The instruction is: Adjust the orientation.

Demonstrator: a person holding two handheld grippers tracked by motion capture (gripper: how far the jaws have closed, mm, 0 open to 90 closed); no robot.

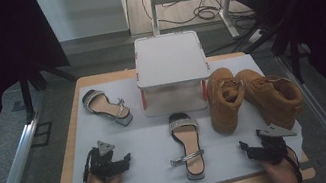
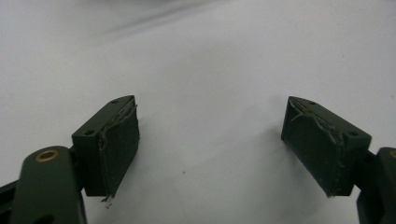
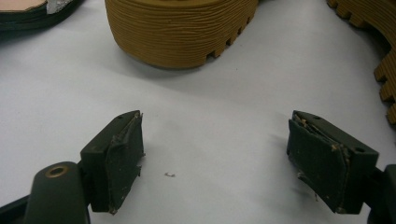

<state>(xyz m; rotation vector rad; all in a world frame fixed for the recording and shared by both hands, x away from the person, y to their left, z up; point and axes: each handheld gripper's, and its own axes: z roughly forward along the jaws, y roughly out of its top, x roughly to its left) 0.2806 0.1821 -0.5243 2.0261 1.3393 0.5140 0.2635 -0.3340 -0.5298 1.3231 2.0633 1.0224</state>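
Note:
My left gripper (image 1: 123,159) rests low on the white mat (image 1: 155,174) near the front left, its jaws open over bare mat (image 2: 201,56) with nothing between them (image 2: 211,105). At the front right my right gripper (image 1: 246,148) is open too and holds nothing (image 3: 215,116). Just beyond its jaws is the ribbed sole of a tan boot (image 3: 182,28), and a second tan boot (image 3: 373,28) lies at the right. The two boots (image 1: 225,98) (image 1: 273,95) lie side by side right of centre. One sparkly-strapped sandal (image 1: 186,143) lies in the middle, another sandal (image 1: 107,107) at the back left.
A white lidded box (image 1: 172,72) with red clasps stands at the back centre of the mat. The wooden table edge (image 1: 69,159) frames the mat. Metal rails (image 1: 12,169) run along both sides, and cables lie on the floor behind.

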